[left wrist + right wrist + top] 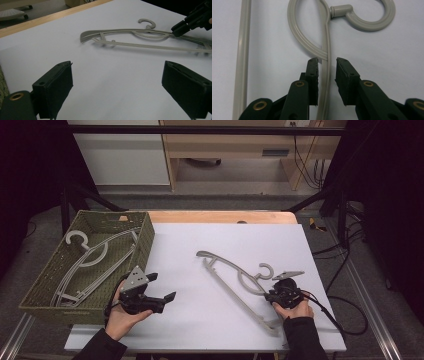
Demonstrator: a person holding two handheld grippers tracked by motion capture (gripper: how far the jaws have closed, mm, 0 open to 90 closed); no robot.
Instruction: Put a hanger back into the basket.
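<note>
White desk (pixel 200 320) surface runs from the person's edge toward a wooden strip and pale cabinets behind. Nearest, the left tool (pixel 161 287) hovers over bare desk with its jaws spread wide and nothing between them, probably waiting its turn. The right tool (pixel 327 62) straddles the upper arm of the grey hanger (pixel 235 280) lying flat right of centre; a gap remains at one pad, so whether it truly pinches is uncertain. Farther left, a woven basket (pixel 145 242) holds more hangers (pixel 90 265), likely the destination. Their count is hard to tell, as they overlap.
</note>
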